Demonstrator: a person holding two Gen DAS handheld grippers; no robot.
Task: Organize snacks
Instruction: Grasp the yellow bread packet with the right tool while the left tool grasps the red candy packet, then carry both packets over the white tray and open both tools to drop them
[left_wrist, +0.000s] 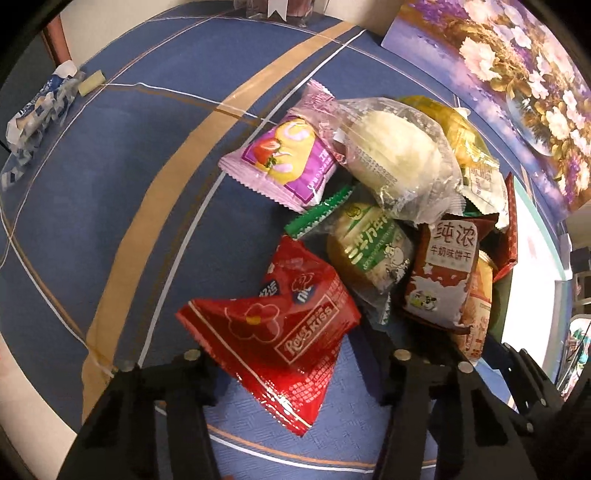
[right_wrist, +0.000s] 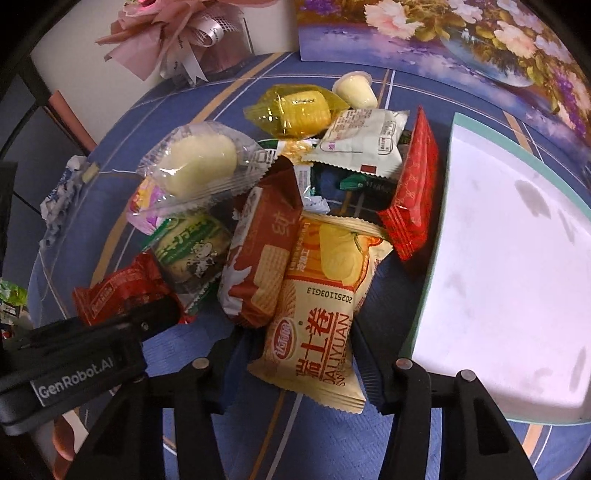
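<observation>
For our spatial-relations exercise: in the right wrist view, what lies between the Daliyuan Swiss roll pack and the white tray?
Only bare blue tablecloth separates the Daliyuan Swiss roll pack from the white tray; the red patterned packet lies farther back, seen in the right wrist view.

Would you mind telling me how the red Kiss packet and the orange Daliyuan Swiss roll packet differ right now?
The Kiss packet is glossy red and crumpled; the Daliyuan packet is orange-cream, smoother, with a cake roll pictured. The Kiss packet lies between the left gripper's fingers at the pile's left edge; the Daliyuan packet lies between the right gripper's fingers, nearer the white tray. Both are sealed and rest on the blue tablecloth, and neither looks clamped.
</observation>
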